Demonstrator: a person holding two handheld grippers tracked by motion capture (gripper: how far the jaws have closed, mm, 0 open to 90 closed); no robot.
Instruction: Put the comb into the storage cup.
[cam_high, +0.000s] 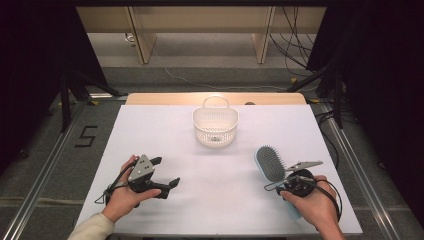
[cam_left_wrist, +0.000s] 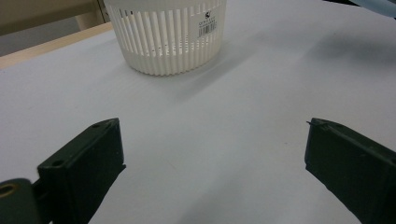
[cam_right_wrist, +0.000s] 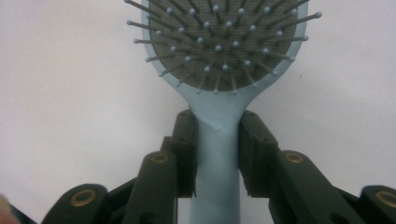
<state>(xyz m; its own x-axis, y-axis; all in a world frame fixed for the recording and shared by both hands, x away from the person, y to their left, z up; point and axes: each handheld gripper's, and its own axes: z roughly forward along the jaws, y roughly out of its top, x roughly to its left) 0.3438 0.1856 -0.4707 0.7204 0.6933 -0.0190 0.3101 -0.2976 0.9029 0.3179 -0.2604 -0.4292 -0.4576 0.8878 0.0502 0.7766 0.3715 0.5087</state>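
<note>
White tabletop (cam_high: 225, 200) is stretching out under both my hands, with a dark floor around it; a white slatted basket (cam_high: 215, 125) is standing toward the far edge; my right gripper (cam_right_wrist: 217, 149) is clamping the neck of a light blue hairbrush (cam_high: 270, 164), bristles up, at the right near side; my left gripper (cam_high: 165, 173) is resting low at the left with its jaws spread wide, holding nothing, facing the basket.
</note>
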